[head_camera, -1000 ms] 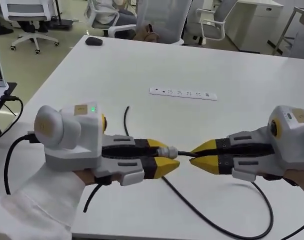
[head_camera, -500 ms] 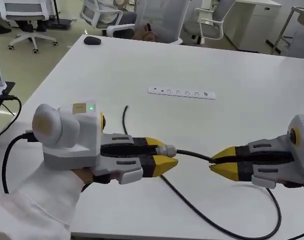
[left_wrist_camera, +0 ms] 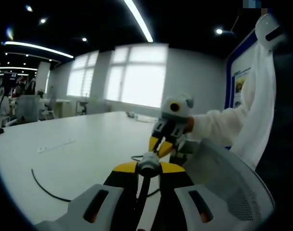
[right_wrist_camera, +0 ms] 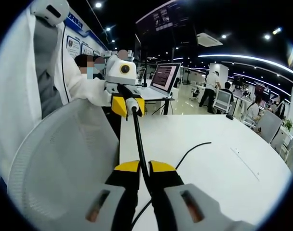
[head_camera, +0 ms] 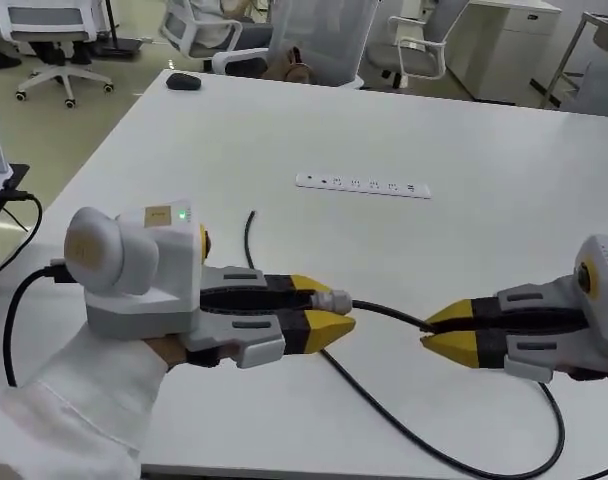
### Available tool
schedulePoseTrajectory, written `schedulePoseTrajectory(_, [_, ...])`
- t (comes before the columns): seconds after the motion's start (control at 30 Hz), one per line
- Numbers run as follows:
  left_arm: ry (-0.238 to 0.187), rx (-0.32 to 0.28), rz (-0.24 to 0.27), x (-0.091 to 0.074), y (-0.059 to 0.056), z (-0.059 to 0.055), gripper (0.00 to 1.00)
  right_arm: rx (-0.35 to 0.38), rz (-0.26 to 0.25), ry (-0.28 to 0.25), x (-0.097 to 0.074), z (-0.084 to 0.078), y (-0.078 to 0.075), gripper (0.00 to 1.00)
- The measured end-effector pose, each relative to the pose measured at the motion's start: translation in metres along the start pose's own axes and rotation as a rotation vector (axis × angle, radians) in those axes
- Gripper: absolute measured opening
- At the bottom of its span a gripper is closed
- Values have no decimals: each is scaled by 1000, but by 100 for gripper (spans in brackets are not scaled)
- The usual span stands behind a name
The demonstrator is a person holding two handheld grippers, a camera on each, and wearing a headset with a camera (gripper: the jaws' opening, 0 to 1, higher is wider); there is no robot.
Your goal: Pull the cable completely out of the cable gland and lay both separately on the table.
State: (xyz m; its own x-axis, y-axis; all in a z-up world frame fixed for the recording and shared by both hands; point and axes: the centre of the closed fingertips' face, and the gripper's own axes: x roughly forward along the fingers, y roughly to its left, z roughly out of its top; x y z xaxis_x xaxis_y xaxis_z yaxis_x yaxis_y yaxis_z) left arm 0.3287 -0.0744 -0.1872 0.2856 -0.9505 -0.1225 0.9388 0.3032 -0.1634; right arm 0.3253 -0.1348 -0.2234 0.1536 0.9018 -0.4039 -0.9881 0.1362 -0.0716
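My left gripper point(head_camera: 332, 312) is shut on the grey cable gland point(head_camera: 330, 299), which pokes out between its yellow tips; the gland point(left_wrist_camera: 148, 162) sits right at the tips in the left gripper view. A black cable point(head_camera: 388, 312) runs out of the gland to my right gripper point(head_camera: 431, 332), which is shut on it about a hand's width away. The cable point(right_wrist_camera: 138, 139) stretches taut from my right gripper point(right_wrist_camera: 144, 169) to the gland point(right_wrist_camera: 131, 104). Behind the right gripper the cable loops over the white table point(head_camera: 284, 130) toward the front edge.
A white power strip point(head_camera: 362, 186) lies mid-table beyond the grippers. A dark mouse point(head_camera: 184, 82) rests at the far left corner. Office chairs point(head_camera: 329, 40) stand behind the table. Another cable end point(head_camera: 248, 236) lies beside the left gripper.
My right gripper has drawn away to the right, from touching the gland to a hand's width off, exposing more cable between the two. The left gripper has stayed in place.
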Motion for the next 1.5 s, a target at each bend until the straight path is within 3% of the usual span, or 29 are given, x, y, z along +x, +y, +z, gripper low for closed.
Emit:
schedulePoseTrajectory(0.23, [-9, -8, -23, 1, -5, 2, 17, 9, 20, 17, 2, 3, 1, 9])
schedulePoseTrajectory(0.37, [-4, -3, -29, 2, -6, 1, 17, -22, 26, -33, 7, 25, 2, 15])
schedulePoseTrajectory(0.47, [5, -1, -31, 3, -7, -1, 17, -37, 73, -88, 12, 47, 10, 13])
schedulePoseTrajectory(0.67, [1, 0, -39, 3, -9, 0, 17, -118, 128, -78, 32, 67, 20, 14])
schedulePoseTrajectory(0.93, [-9, 3, -42, 2, -9, 2, 17, -137, 155, -70, 40, 66, 20, 7])
schedulePoseTrajectory(1.5, [-9, -4, -35, 2, -5, 1, 17, -134, 143, -82, 39, 62, 18, 4])
